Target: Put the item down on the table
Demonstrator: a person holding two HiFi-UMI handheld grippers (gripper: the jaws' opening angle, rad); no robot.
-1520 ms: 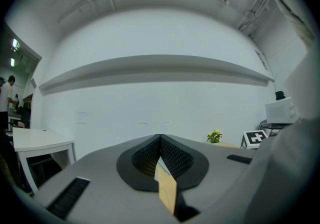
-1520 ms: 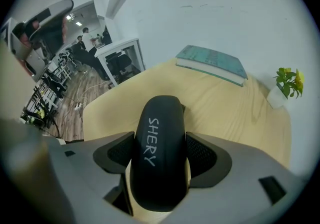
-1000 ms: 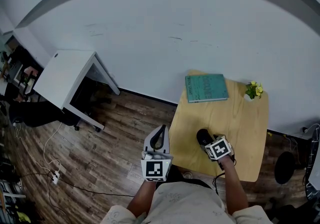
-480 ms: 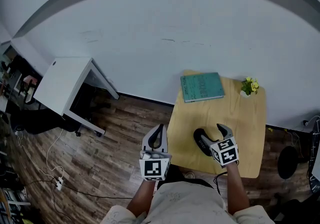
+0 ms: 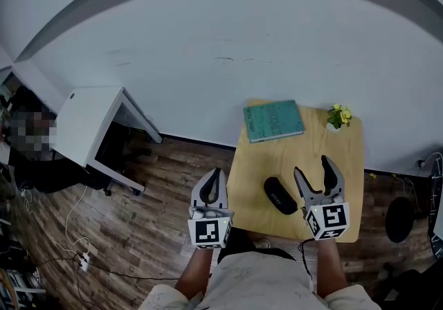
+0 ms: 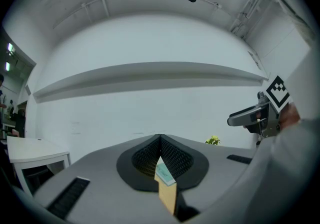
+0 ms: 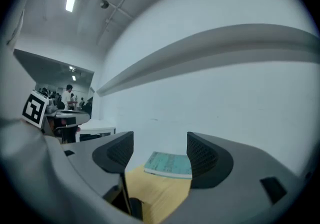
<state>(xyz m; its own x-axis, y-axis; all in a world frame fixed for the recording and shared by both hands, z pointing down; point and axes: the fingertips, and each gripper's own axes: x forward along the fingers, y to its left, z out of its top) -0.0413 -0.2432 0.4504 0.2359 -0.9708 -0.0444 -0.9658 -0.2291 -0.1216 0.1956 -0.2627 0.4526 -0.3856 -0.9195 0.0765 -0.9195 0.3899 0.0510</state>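
A black oblong case point(image 5: 279, 195) lies on the small wooden table point(image 5: 349, 163), near its front edge. My right gripper point(image 5: 317, 169) stands open just right of the case, apart from it, with nothing between its jaws. In the right gripper view the open gripper point(image 7: 159, 154) frames the teal book point(image 7: 169, 164) and the table top point(image 7: 155, 193). My left gripper point(image 5: 211, 185) is shut and empty, held over the floor left of the table. In the left gripper view its jaws point(image 6: 160, 144) meet, and the right gripper point(image 6: 255, 116) shows at the right.
A teal book point(image 5: 273, 120) lies at the table's far left corner and a small yellow-flowered plant point(image 5: 337, 116) at its far right. A white desk point(image 5: 86, 120) stands to the left. Cables point(image 5: 69, 250) trail over the wooden floor. A white wall runs behind.
My right gripper let go of the black case, opened and drew back to the right. The case now lies alone on the table. The left gripper barely moved.
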